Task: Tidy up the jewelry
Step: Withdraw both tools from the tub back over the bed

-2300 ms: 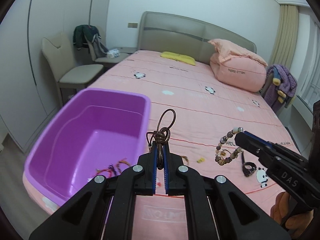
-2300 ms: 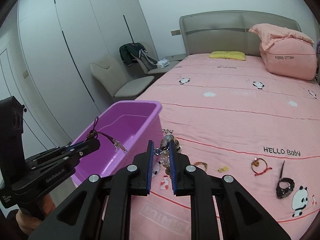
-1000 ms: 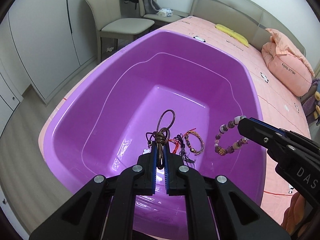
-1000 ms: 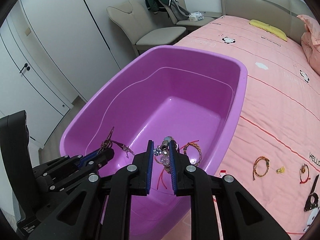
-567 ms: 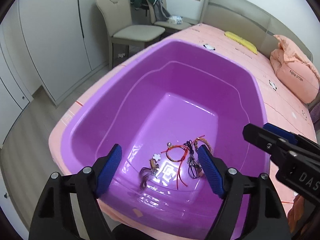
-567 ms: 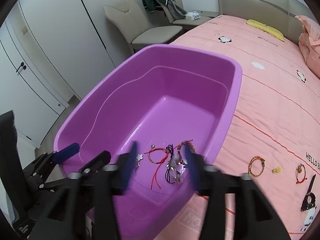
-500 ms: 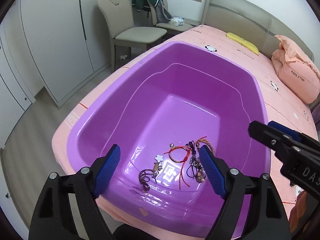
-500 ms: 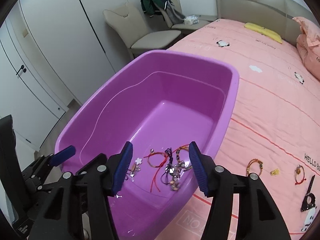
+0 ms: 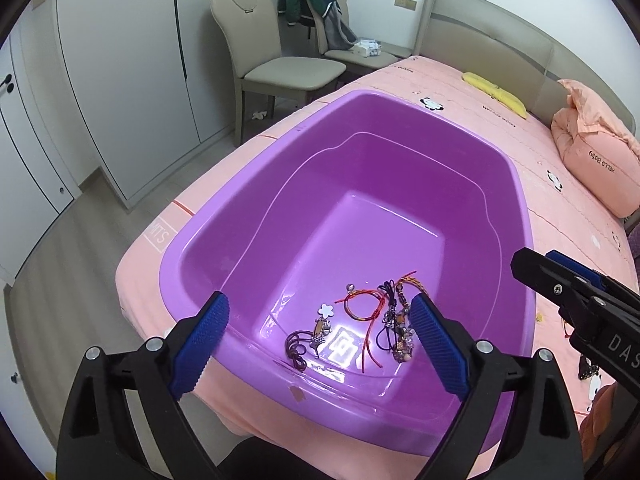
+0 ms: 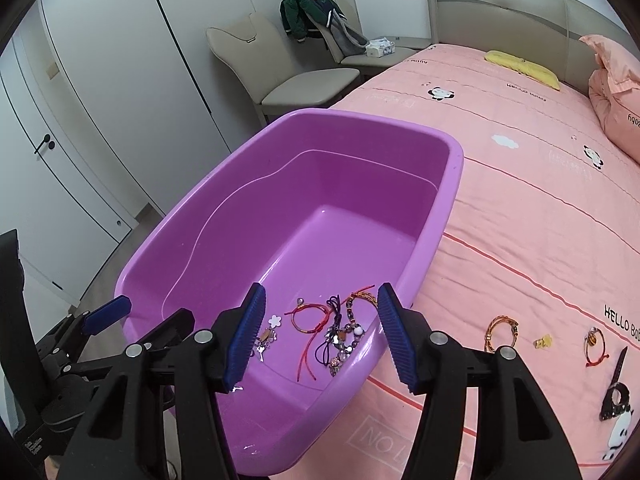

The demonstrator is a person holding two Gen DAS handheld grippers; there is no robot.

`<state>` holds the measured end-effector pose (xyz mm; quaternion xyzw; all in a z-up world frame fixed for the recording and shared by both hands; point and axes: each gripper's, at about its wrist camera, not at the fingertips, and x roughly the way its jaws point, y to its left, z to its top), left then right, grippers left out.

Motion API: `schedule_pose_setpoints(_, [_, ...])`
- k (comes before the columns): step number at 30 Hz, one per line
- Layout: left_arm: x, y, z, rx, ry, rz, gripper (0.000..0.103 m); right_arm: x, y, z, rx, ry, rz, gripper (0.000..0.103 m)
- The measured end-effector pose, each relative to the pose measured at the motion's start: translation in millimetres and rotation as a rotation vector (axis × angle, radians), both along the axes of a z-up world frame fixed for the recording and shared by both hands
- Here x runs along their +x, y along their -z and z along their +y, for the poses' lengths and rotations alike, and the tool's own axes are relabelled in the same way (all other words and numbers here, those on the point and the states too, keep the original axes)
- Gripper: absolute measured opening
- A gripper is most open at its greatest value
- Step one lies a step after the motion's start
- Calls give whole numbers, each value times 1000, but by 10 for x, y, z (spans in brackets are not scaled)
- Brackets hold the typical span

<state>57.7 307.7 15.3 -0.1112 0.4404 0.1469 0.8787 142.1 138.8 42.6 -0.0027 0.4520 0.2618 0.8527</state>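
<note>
Your left gripper [image 9: 320, 340] was spreading, nothing between its pads | your right gripper [image 10: 320, 332] stood apart, empty | jewelry heap [image 9: 360, 324] lay inside the purple tub [image 9: 400, 108], near corner | only your right view showed a gold bracelet [image 10: 500, 330] on the bedspread [image 10: 540, 220] beside the tub

Black hair clip [image 10: 614, 396] details too small; pillow [image 10: 616, 92] cut by frame edge.
</note>
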Motion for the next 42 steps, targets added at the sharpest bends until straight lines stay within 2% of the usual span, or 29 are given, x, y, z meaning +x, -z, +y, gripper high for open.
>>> schedule_pose_setpoints(24, [-174, -233, -276, -3, 44, -33, 90, -163, -165, -286, 33, 15, -24, 56])
schedule_pose_setpoints(28, [-208, -264, -382, 8, 64, -33, 91, -203, -159, -421, 39, 32, -19, 58])
schedule_pose_setpoints(30, [-228, -281, -424, 7, 68, -37, 94, -220, -152, -484, 38, 42, -17, 60])
schedule_pose_setpoints(37, [-288, -304, -640, 0, 108, -38, 95, -318, -126, -785, 62, 83, -3, 70])
schedule_pose_setpoints(42, [-325, -326, -856, 15, 149, -46, 96, -398, -93, -1019, 66, 117, -2, 71])
